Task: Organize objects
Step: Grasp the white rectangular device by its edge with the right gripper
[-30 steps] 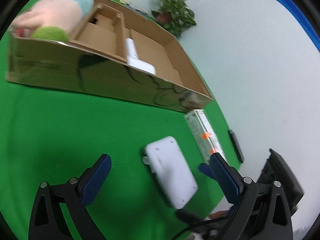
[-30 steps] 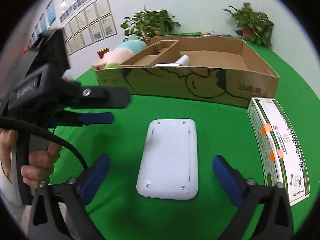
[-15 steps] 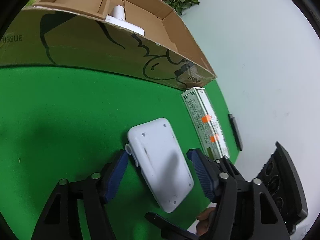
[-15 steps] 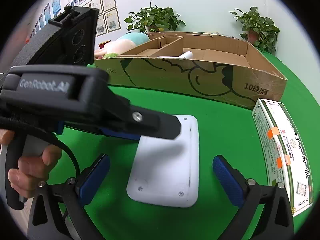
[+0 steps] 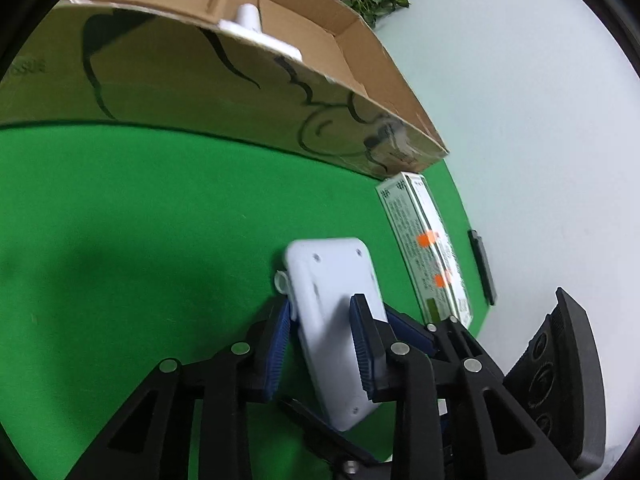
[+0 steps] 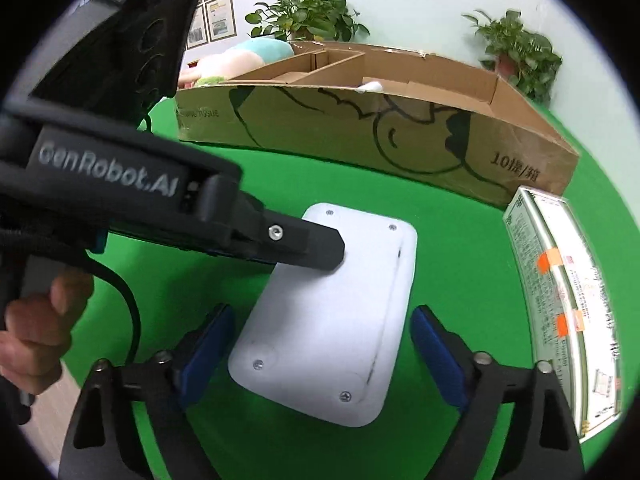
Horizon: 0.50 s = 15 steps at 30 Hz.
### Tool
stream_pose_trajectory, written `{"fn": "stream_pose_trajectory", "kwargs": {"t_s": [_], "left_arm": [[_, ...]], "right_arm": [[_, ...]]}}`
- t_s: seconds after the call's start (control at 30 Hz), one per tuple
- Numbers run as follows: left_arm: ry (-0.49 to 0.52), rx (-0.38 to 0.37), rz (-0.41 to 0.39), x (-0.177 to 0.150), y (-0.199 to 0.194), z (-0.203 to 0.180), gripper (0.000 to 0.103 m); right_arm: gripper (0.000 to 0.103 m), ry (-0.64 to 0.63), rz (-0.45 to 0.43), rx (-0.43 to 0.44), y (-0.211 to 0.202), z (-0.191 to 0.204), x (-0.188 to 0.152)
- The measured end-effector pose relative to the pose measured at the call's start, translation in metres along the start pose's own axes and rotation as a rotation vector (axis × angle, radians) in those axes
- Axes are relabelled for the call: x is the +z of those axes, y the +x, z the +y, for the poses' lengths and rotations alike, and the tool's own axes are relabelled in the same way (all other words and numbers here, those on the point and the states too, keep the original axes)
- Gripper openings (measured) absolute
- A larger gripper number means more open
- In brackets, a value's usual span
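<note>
- Green cloth [image 5: 160, 208] covers the table, with a divided cardboard box [image 6: 360, 128] at the back, potted plants and a pale wall behind it.
- White slab [image 6: 332, 320] lies screw-side up on the cloth, in front of the box and left of a printed carton [image 6: 560, 300].
- Left gripper [image 5: 320, 344] has narrowed on the slab: its blue pads [image 5: 280, 344] sit at the two long edges, apparently gripping it.
- Right gripper [image 6: 320, 344] stands wide, one pad on either side of the slab's near end, neither touching.
- Risk: the left grip sits toward one end, so on lifting, the free end could droop and the smooth plastic slip from the pads.
- Risk: the two tools crowd the same slab; closing the right one now could knock against the left finger lying over the slab.
- Risk: swinging the slab toward the box may catch the front wall, or nudge the white roll [image 5: 256, 28] already inside.
- Carton lies close on the right; a wide sweep could shove it toward the table edge.
</note>
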State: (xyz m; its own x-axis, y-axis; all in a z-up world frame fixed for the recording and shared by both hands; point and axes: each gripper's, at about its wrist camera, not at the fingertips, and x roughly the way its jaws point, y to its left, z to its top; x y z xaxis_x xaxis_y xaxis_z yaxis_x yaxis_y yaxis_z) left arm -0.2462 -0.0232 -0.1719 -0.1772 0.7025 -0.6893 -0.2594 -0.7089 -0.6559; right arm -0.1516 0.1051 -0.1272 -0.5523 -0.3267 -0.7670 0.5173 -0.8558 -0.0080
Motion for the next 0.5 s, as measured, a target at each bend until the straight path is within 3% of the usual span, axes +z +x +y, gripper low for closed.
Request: {"fn": "stream_pose_trajectory", "kwargs": {"t_s": [0.17,0.5], "left_arm": [[0.001,-0.009,-0.004,-0.008,-0.002,-0.005,0.028],[0.017,-0.018,0.015,-0.031,0.001,-0.025,0.027]], "right_arm": [[0.077,0.021,0.0,-0.021,-0.004,0.002,-0.001],[0.076,0.037,0.003,-0.039,-0.016,0.007,-0.014]]}}
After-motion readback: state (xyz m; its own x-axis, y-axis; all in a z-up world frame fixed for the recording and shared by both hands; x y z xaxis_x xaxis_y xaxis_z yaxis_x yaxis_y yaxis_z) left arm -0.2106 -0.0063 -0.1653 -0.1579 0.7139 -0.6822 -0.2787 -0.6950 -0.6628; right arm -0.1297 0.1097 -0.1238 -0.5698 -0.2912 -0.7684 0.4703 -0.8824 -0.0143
